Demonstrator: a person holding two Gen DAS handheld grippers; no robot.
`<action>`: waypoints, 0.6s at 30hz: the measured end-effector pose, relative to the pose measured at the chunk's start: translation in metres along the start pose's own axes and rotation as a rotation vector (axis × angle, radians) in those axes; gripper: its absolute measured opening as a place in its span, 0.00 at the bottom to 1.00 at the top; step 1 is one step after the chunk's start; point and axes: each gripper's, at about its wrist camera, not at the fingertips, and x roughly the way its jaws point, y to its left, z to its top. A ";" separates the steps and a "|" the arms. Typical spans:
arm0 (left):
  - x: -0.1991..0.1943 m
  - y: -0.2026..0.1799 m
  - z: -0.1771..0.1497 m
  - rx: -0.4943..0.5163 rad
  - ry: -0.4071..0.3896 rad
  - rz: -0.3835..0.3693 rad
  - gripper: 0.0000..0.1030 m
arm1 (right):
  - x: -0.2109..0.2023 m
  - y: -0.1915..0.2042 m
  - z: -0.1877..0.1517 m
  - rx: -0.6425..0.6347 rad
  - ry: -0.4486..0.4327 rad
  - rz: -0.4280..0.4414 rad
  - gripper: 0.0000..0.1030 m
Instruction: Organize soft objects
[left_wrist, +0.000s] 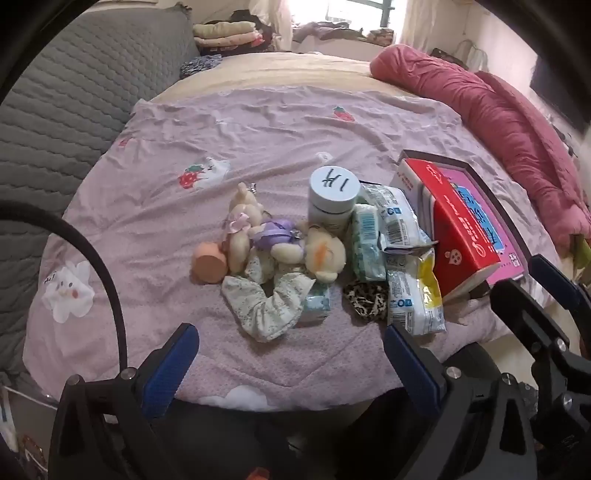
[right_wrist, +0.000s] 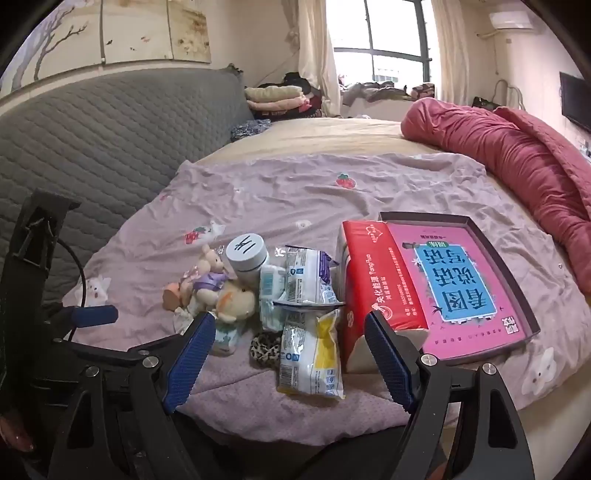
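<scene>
From the left wrist, the left tool (left_wrist: 291, 350) is wide and holds nothing. The pale flowery cloth hair scrunchie (left_wrist: 264, 304) lies on the bed just ahead, nearest this hand.

From the right wrist, the right tool (right_wrist: 290, 345) is wide too, holding nothing. The white and yellow plastic snack pack (right_wrist: 312, 356) lies lengthwise straight ahead.

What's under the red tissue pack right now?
The red tissue pack lies tilted on the left rim of the dark tray, which holds a pink booklet. The part beneath the pack is covered.
</scene>
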 end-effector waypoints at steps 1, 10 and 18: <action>-0.001 -0.002 0.000 0.004 -0.002 0.002 0.98 | 0.001 0.000 -0.001 -0.003 0.005 -0.001 0.81; 0.000 0.009 0.004 -0.048 0.027 -0.029 0.98 | -0.001 0.007 0.004 -0.029 -0.013 -0.032 0.81; -0.002 0.009 0.009 -0.043 0.016 -0.023 0.98 | -0.004 0.012 0.008 -0.059 -0.026 -0.046 0.81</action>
